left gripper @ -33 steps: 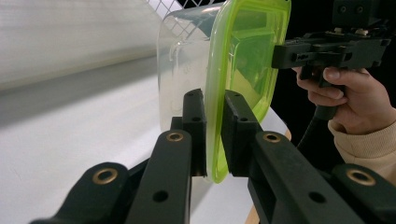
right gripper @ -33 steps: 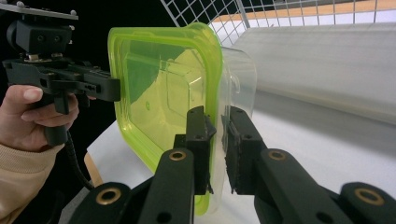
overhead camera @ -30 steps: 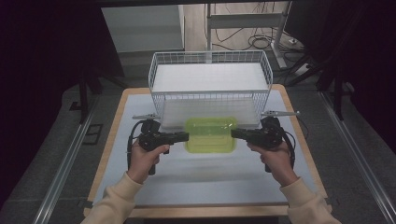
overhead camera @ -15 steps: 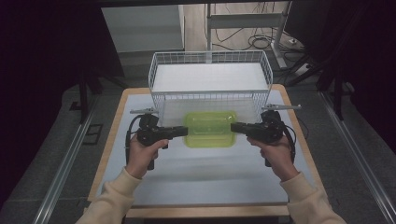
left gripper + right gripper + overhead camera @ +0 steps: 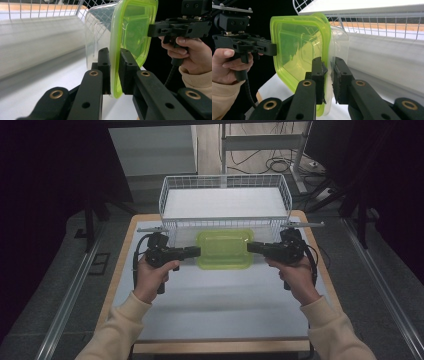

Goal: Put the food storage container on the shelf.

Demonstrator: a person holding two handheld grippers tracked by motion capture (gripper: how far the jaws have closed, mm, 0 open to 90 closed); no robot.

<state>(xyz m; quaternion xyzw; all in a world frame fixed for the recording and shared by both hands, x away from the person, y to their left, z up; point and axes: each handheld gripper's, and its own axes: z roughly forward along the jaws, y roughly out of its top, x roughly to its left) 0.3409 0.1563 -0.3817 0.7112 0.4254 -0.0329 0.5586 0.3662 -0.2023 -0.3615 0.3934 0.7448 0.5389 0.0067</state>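
High view: left gripper (image 5: 196, 251) and right gripper (image 5: 251, 247) each clamp an end of the clear plastic box with lime-green lid (image 5: 224, 248), lifted before the white wire basket (image 5: 225, 184), not yet inside.

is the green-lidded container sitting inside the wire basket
No, the green-lidded container hangs in front of the wire basket, gripped at both ends.
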